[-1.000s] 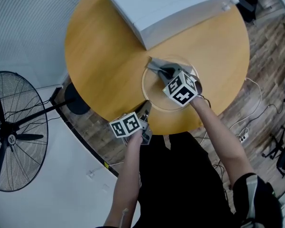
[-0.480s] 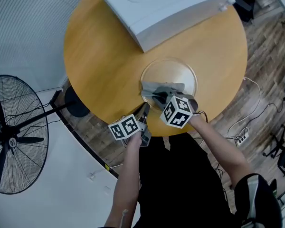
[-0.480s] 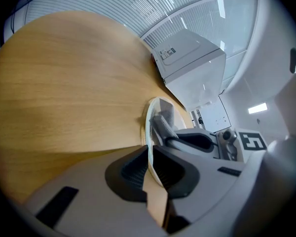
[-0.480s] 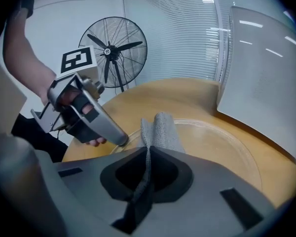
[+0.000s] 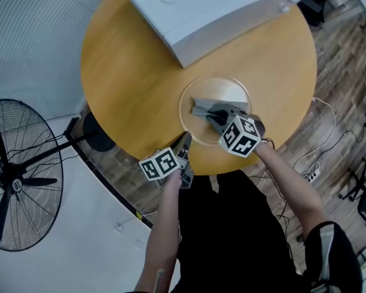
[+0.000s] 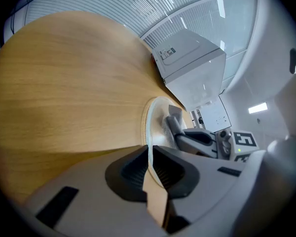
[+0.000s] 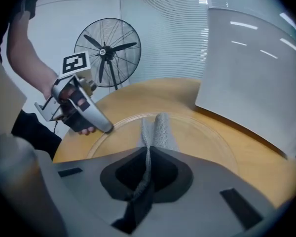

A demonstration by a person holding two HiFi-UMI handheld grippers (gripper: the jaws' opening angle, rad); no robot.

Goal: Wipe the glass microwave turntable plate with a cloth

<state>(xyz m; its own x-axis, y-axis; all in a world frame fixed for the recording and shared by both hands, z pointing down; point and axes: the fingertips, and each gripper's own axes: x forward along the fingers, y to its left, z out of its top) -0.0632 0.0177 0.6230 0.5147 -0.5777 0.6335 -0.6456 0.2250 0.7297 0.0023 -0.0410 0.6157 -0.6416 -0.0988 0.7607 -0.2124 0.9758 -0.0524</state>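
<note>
**Now: rim pinned, cloth down on the glass**

Furthest left, the left tool (image 5: 185, 140) is clenched on the near edge of the clear round glass turntable plate (image 5: 230, 90). The left gripper view shows the thin rim (image 6: 148, 125) running straight in between its dark pads (image 6: 163, 168), which are closed onto it. From this tool the plate spreads ahead and to the right, lying flat on the round wooden tabletop (image 5: 128, 72).

Further right, the right tool (image 5: 215, 116) hangs over the middle of the plate and grasps the grey woven cloth (image 5: 202, 108). In the right gripper view a gathered fold is pinched between the jaws, and the free end (image 7: 158, 127) lies on the glass just ahead of the tips. The cloth's long axis runs straight out from this tool, towards the far rim and the white boxy microwave (image 5: 213, 8) beyond.

Judging from this, wiping is under way. The right tool is the one over the glass, so the wiping falls to it, while the left tool's job is to anchor the plate. Bare glass lies to either side of the cloth strip, so a stroke across the strip's axis would likely cover more than one along it.
</note>
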